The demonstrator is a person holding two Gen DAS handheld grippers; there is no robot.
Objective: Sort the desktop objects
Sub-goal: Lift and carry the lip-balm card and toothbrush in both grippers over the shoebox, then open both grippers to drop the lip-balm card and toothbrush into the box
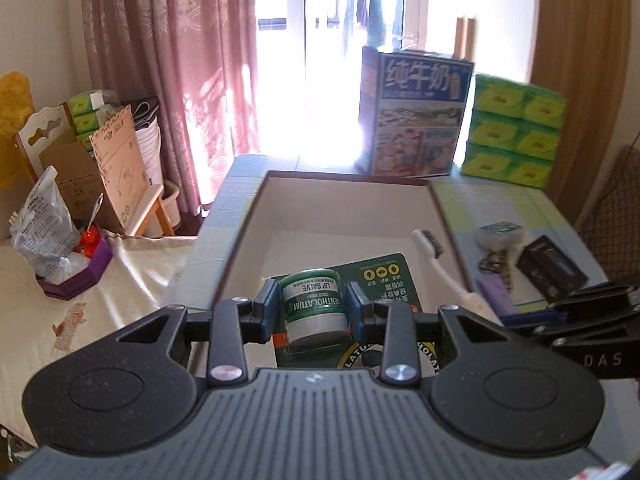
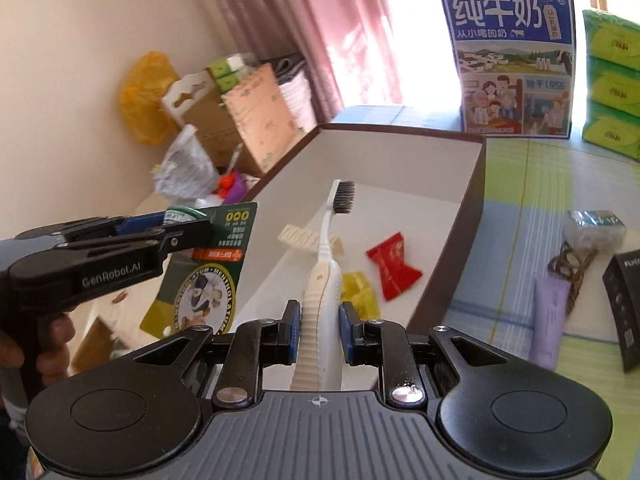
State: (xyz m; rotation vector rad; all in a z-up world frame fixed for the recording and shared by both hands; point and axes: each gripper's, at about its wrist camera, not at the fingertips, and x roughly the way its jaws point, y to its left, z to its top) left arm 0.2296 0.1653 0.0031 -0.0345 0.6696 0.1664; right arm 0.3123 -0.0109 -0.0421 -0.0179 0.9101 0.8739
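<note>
Left wrist view looks down over the left gripper, whose jaws pinch a green lip salve package by its round tub, the card backing hanging below. It is held above the near end of an open white-lined box that sits on the bench. The right gripper has its jaws pressed onto the handle of a white toothbrush, whose dark bristled head points away over the box interior.

Seen from the right wrist, the box floor holds a red candy, a yellow candy and a cream comb-like piece. A person's hand grips the handle of the left gripper.

On the bench to the right of the box lie a purple tube, a black box, a small wrapped packet and a braided cord. A milk carton and stacked green tissue packs stand at the far edge.
</note>
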